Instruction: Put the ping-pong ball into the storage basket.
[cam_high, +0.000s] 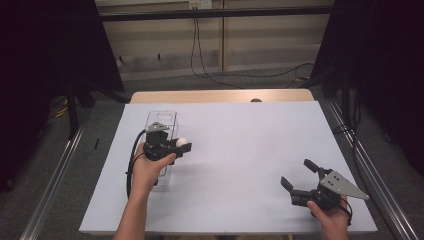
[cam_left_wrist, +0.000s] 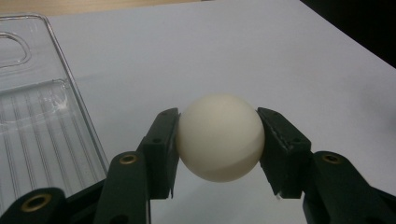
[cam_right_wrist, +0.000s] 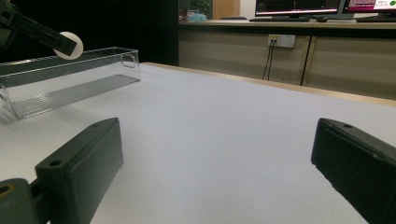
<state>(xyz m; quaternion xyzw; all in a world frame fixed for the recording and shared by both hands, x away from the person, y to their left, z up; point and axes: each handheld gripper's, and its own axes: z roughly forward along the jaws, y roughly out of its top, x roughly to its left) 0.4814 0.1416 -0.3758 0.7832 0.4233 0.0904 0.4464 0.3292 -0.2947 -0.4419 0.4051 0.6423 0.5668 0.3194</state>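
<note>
The left gripper is clenched on a white ball, holding it above the counter just beside the clear plastic tray near the counter's left edge. The right gripper rests released, jaws wide apart, near the front right corner. The ball appears to be mid-carry; the next move probably calls for bringing it over the tray and lowering before letting go.

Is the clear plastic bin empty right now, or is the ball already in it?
Empty as far as shown. The clear bin shows only its bare ribbed floor, and the white ball is outside it, clamped in the left gripper beside it.
</note>
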